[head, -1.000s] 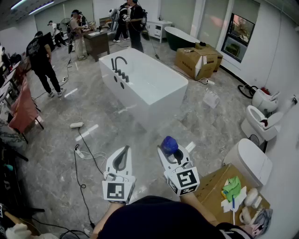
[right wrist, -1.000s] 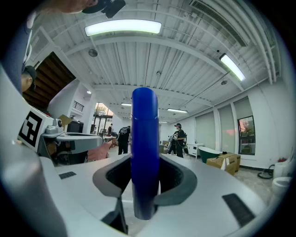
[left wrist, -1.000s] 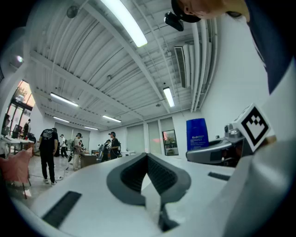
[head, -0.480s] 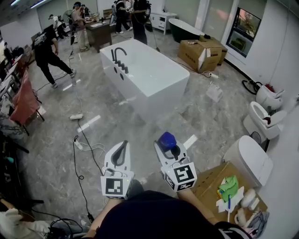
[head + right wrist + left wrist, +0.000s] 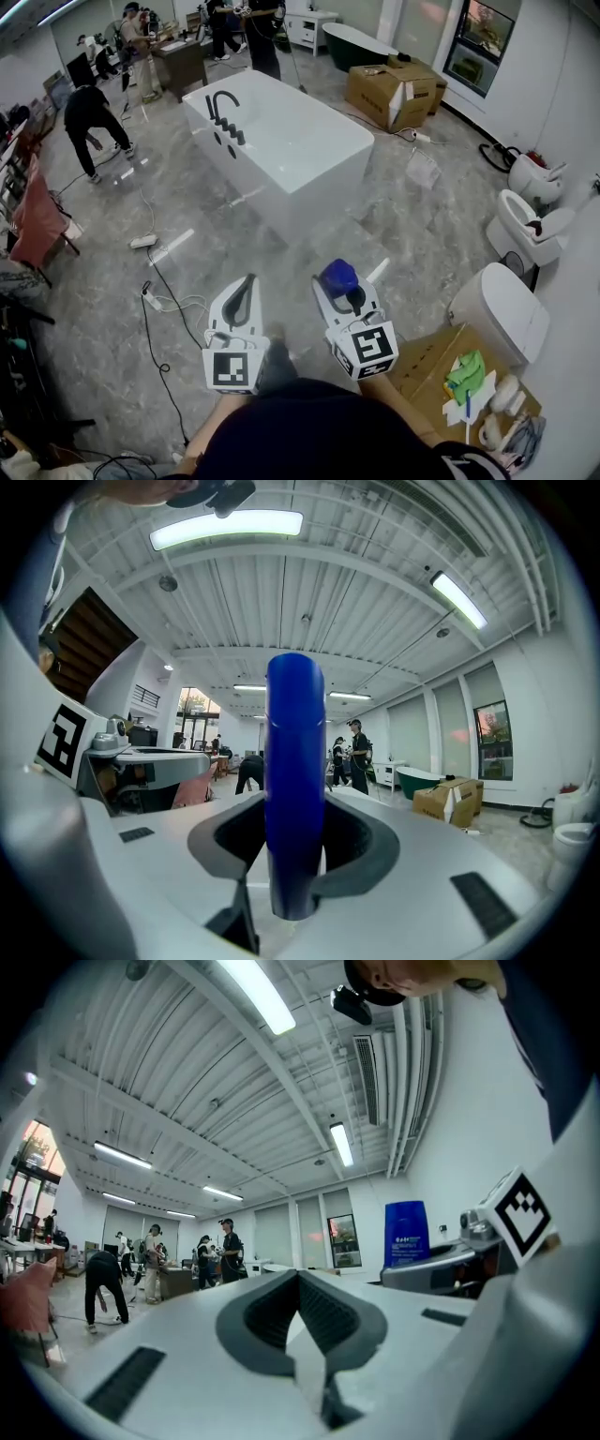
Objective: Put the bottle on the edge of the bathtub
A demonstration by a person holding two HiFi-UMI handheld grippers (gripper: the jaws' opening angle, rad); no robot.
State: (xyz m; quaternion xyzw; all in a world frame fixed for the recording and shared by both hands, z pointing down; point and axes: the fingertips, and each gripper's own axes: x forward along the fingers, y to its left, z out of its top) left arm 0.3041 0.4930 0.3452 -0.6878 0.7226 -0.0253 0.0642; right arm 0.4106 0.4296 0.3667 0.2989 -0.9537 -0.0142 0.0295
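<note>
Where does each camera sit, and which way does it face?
Head view: on the person's head, facing steeply down toward the bathtub; left gripper, right gripper and dark clothing show.
Left gripper view: on that gripper, along its shut, empty jaws into the room.
Right gripper view: on that gripper, along jaws clamped on the blue bottle.
Shared: the blue bottle shows in all three.

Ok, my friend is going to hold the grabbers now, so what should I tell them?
Left gripper: jaws together, nothing in them.
Right gripper: jaws closed on the blue plastic bottle.
White freestanding bathtub: ahead across the grey stone floor, not yet within reach.
Done: the bottle is in the grip.
Left: walk to the tub, set the bottle on its edge, and let go.
</note>
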